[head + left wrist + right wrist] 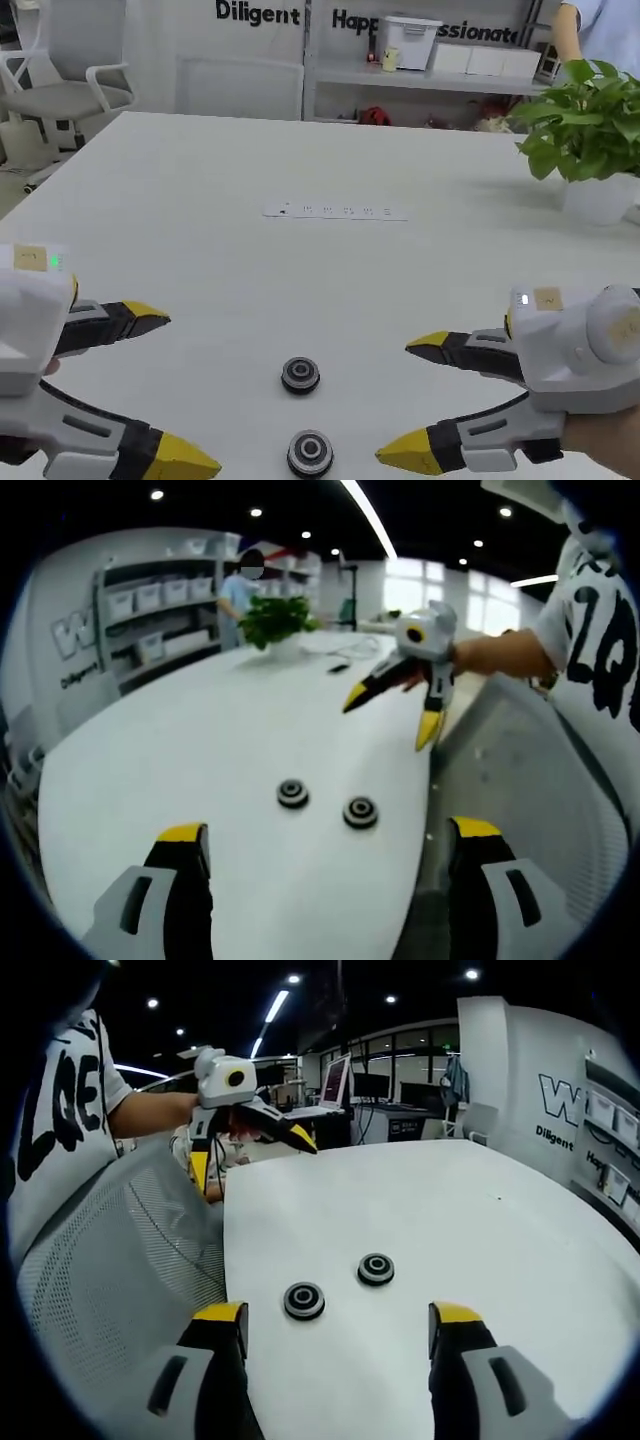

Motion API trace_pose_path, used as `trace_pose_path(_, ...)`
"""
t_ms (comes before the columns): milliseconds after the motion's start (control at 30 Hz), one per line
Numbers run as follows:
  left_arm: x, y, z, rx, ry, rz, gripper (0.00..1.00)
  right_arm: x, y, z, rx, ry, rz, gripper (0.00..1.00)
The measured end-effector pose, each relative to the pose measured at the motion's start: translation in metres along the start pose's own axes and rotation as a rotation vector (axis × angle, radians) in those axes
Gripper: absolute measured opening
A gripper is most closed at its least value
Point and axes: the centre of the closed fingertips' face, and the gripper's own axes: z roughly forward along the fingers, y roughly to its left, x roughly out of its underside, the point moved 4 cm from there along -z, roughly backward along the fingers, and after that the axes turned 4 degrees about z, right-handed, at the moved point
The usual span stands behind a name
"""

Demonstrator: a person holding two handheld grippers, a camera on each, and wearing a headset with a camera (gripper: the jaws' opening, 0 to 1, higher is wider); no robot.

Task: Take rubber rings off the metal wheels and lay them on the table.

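Closest to the edge, the near wheel (310, 452) sits flat on the white worktop (200, 200), its dark rubber ring (292, 453) not yet off. Left claw (190, 392) and right claw (395, 400) hover either side of it, both spread wide and holding nothing, yellow tips aimed inward. Just beyond, the far wheel (300, 374) lies apart from its neighbour, ringed as well. Nothing's stripped, so this looks like the approach. My call: pin the hub with one claw, slip a tip of the other under the ring's edge and peel outward. A small wheel may skate on this smooth surface if only one side grips. Further out, a flush socket strip (335, 211), then a potted plant (585, 120) far right, shelves (430, 78) behind.
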Motion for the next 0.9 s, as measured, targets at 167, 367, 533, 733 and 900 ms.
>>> trace_pose_path(167,0.001,0.001,0.002,0.006,0.0,0.002,1.0,0.0,0.0,0.004,-0.013,0.002,0.013,0.71)
trace_pose_path(367,0.0,0.0,0.005,0.017,-0.009,-0.01,1.0,0.005,-0.001,0.008,-0.021,0.018,0.022,0.7)
trace_pose_path(533,0.002,-0.003,0.01,0.034,-0.004,-0.012,1.0,0.009,-0.001,0.011,-0.028,0.018,0.025,0.68)
trace_pose_path(733,-0.001,-0.006,0.018,0.059,-0.007,-0.016,1.0,0.015,-0.001,0.014,-0.037,0.036,0.031,0.67)
trace_pose_path(900,0.002,-0.007,0.024,0.072,0.014,0.0,0.98,0.019,0.0,0.017,-0.043,0.05,0.046,0.69)
